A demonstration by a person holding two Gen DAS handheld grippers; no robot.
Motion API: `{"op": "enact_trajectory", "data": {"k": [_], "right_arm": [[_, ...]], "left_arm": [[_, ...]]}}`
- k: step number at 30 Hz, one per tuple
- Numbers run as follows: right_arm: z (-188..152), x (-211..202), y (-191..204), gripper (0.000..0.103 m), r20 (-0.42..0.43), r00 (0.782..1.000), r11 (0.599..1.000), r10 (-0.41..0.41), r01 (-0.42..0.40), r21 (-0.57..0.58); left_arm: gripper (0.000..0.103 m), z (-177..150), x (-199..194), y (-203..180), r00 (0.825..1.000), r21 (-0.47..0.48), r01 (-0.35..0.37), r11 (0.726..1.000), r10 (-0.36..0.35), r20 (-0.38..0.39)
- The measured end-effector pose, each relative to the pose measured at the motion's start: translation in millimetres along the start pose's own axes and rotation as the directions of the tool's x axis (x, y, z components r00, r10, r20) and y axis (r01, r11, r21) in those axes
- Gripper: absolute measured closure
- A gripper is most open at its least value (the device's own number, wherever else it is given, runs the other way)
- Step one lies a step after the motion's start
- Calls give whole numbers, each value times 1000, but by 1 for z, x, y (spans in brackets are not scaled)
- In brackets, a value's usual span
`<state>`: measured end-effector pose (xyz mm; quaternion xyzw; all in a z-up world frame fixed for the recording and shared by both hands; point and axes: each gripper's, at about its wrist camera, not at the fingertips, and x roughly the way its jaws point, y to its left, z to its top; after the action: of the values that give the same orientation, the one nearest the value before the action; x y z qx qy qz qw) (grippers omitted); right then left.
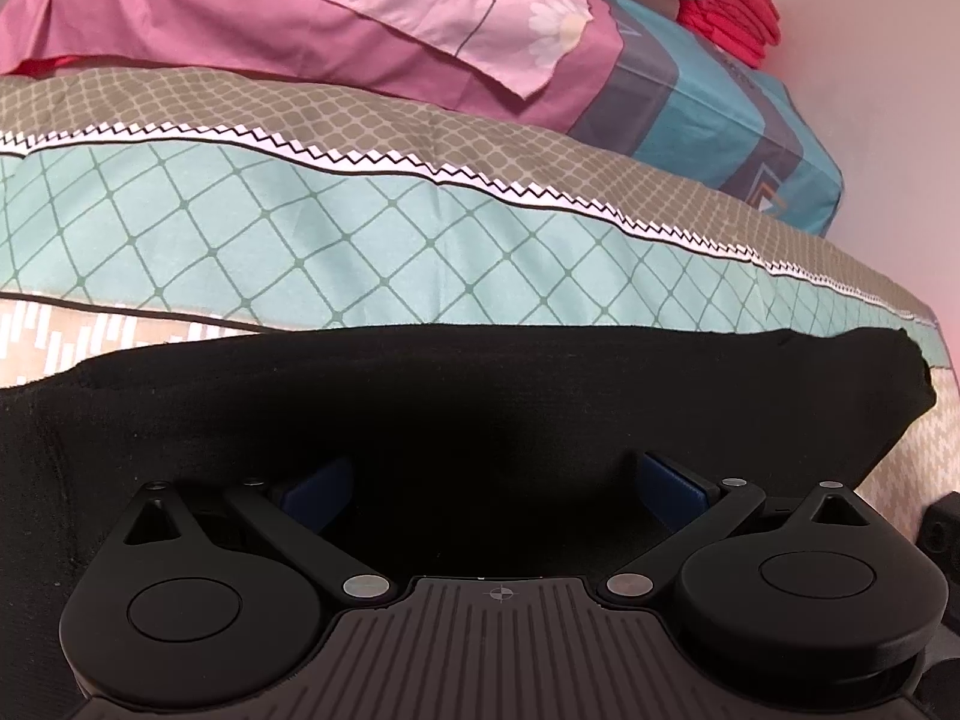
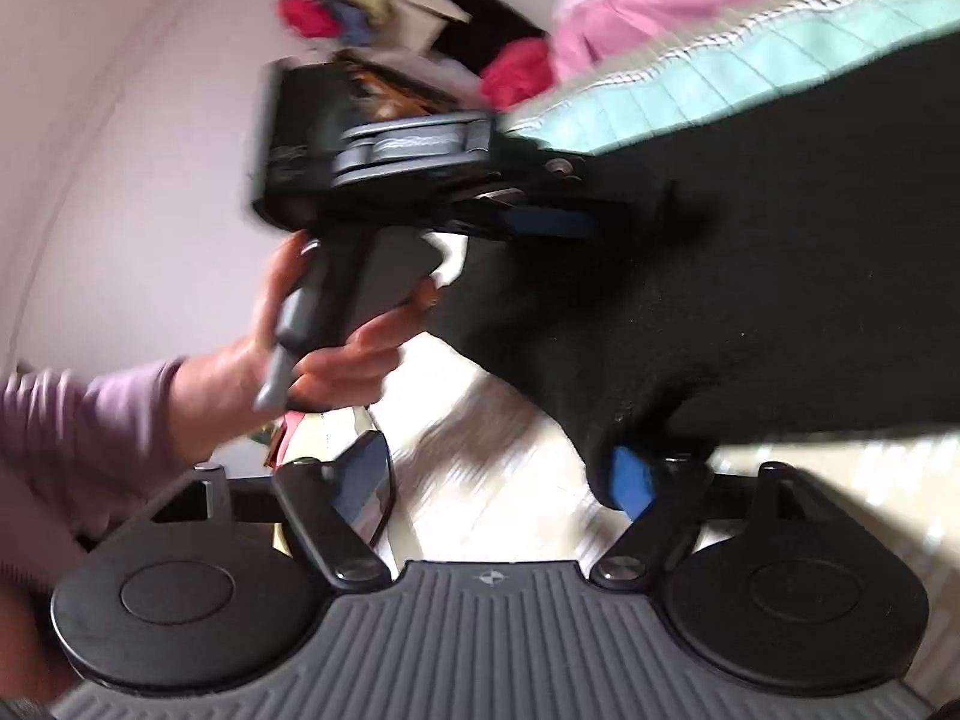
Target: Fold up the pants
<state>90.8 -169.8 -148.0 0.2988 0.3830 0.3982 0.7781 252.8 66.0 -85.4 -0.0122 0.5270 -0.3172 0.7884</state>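
Note:
The black pants (image 1: 480, 396) lie flat on the patterned bed sheet (image 1: 336, 240). My left gripper (image 1: 489, 486) is open, its blue pads (image 1: 318, 492) wide apart over the near edge of the cloth. In the right wrist view the pants (image 2: 750, 276) spread to the right. My right gripper (image 2: 498, 480) is open, with the cloth's edge draped over its right blue pad (image 2: 630, 477). The left gripper (image 2: 540, 219) shows there too, held by a hand (image 2: 336, 348), its fingers at the pants' far edge. That view is motion blurred.
A pink pillow (image 1: 336, 18) and a blue striped pillow (image 1: 720, 102) lie at the head of the bed. A folded red cloth (image 1: 738, 18) sits by the wall (image 1: 888, 120). The bed edge runs right of the pants.

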Motion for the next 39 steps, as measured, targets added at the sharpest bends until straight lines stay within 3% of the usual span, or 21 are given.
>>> {"op": "enact_trajectory", "data": {"k": [3,6,9,11,12,14,15,16,18,20,23,25,27,28,29,30,31,34,35,38,39], "right_arm": [[10,-21,-20,33,111,992,993,-59,47,113],[12,-18,-37,31,214,977,970,-10,-42,238],[17,11,-13,26,-18,998,995,59,-58,77],[21,2,-8,30,28,999,999,-43,44,-25],[25,-10,-21,38,112,991,996,-69,62,60],[23,-22,-54,49,246,968,947,-38,-44,320],[22,-18,-53,41,239,971,950,-10,-65,304],[21,-10,-43,38,163,986,968,22,-61,242],[15,18,-21,24,-59,991,985,119,-111,131],[15,15,-9,25,-44,998,999,44,-43,6],[24,-1,-53,46,152,987,955,51,-92,281],[26,0,-68,41,230,970,911,77,-162,380],[26,25,-52,22,80,979,924,188,-204,322],[23,36,-40,21,-17,975,940,222,-209,271],[23,38,-28,21,-47,985,973,167,-157,166],[25,38,-24,25,-51,992,989,114,-109,105],[28,34,-33,28,-19,993,983,112,-108,147],[34,17,-78,35,224,963,870,147,-234,433],[32,22,-77,33,219,961,869,169,-250,427],[29,37,-49,26,4,976,934,217,-209,292],[28,36,-40,27,-23,982,959,186,-177,220]], "left_arm": [[0,-1,0,-1,1000,4,-2,1000,2,5],[0,-2,1,-2,1000,9,-7,1000,7,9],[0,-2,1,-2,1000,19,0,1000,0,8],[0,-2,0,0,1000,17,7,1000,-7,6],[0,-2,0,0,1000,12,9,1000,-9,7],[0,-1,0,0,1000,1,7,1000,-7,8],[0,-1,0,0,1000,-2,4,1000,-4,8],[0,-1,0,-1,1000,-2,1,1000,-1,8],[0,-1,1,-2,1000,11,-4,1000,4,5],[0,-2,1,-3,1000,25,-7,1000,6,2],[0,-1,1,-3,1000,22,-7,1000,7,6],[0,-2,2,-3,1000,17,-8,1000,8,11],[0,-3,2,-4,1000,22,-11,1000,11,12],[0,-3,2,-5,1000,25,-12,1000,12,11],[0,-3,2,-5,1000,28,-13,1000,12,10],[0,-3,2,-5,1000,30,-13,999,12,9],[0,-3,2,-5,1000,29,-12,1000,12,10],[0,-3,2,-4,1000,18,-13,1000,13,19],[0,-3,2,-3,1000,1,-9,1000,9,20],[0,-3,2,-4,1000,8,-12,1000,12,18],[0,-3,2,-5,1000,18,-16,1000,16,17]]}}
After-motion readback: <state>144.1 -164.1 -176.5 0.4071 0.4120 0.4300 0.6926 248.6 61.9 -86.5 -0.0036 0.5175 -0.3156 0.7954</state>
